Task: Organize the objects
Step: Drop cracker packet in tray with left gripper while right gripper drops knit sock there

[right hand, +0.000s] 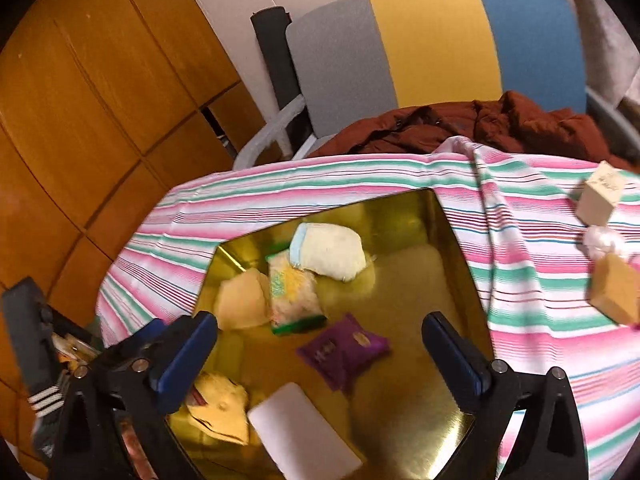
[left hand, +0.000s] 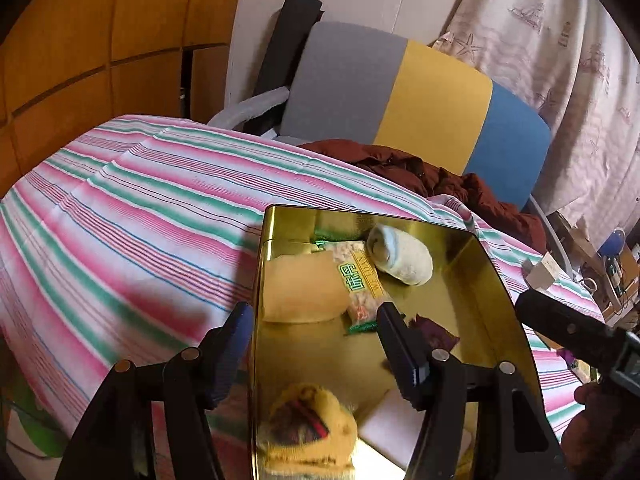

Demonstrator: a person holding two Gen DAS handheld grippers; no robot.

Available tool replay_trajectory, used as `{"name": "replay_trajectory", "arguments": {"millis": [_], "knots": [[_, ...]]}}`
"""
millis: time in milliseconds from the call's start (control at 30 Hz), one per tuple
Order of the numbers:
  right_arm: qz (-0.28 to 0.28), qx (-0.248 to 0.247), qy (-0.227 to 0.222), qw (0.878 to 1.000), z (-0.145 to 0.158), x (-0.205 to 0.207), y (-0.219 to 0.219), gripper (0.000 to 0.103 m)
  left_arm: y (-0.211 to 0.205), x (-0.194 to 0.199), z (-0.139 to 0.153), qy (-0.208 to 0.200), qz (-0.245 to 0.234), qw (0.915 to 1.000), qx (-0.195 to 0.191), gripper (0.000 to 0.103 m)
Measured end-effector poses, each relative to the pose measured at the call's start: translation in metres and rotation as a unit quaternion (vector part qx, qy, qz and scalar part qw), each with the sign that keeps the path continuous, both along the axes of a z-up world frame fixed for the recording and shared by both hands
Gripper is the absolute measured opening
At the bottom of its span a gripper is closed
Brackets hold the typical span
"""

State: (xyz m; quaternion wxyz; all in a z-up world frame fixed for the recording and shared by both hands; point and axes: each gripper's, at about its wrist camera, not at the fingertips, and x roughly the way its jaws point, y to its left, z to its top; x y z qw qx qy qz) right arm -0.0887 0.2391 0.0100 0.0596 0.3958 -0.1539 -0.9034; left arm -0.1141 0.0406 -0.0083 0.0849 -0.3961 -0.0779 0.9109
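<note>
An open gold tin (left hand: 472, 280) (right hand: 404, 216) lies on the striped cloth. Inside it are a rolled white sock (left hand: 404, 256) (right hand: 332, 254), a snack packet (left hand: 360, 280) (right hand: 292, 288), a yellow sponge (left hand: 300, 288) (right hand: 242, 300), a purple packet (right hand: 344, 350), a white block (right hand: 300, 432) and a yellow woolly item (left hand: 308, 428) (right hand: 220, 404). My left gripper (left hand: 316, 346) is open and straddles the tin's left wall, one finger outside and one inside. My right gripper (right hand: 322, 346) is open above the tin's near half, holding nothing.
On the striped cloth (left hand: 120, 220) right of the tin are a cream cube box (right hand: 600, 196), a white crumpled thing (right hand: 602, 240) and a tan block (right hand: 616, 294). Behind are a chair (right hand: 432, 40) with a dark red jacket (right hand: 480, 124) and wooden cabinets (right hand: 80, 100).
</note>
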Motion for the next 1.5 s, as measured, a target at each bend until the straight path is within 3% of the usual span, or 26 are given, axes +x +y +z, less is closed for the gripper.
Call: {"name": "replay_trajectory", "arguments": {"millis": [300,1000,1333,1500], "knots": [[-0.017,0.068,0.042,0.997,0.013,0.042,-0.008,0.103,0.014,0.037,0.015,0.022,-0.021,0.9994,-0.016,0.065],[-0.098,0.064,0.051,0.992,0.009,0.096,0.04,0.103,0.066,0.084,0.011,0.015,-0.093,0.9945,-0.044,0.065],[-0.145,0.053,0.041,0.987,-0.008,0.103,0.072,0.103,0.074,0.081,-0.001,-0.007,-0.114,0.9932,-0.023,0.065],[-0.168,0.043,0.024,0.985,-0.02,0.108,0.092,0.103,0.082,0.076,-0.001,-0.011,-0.12,0.9921,-0.034,0.065]]}}
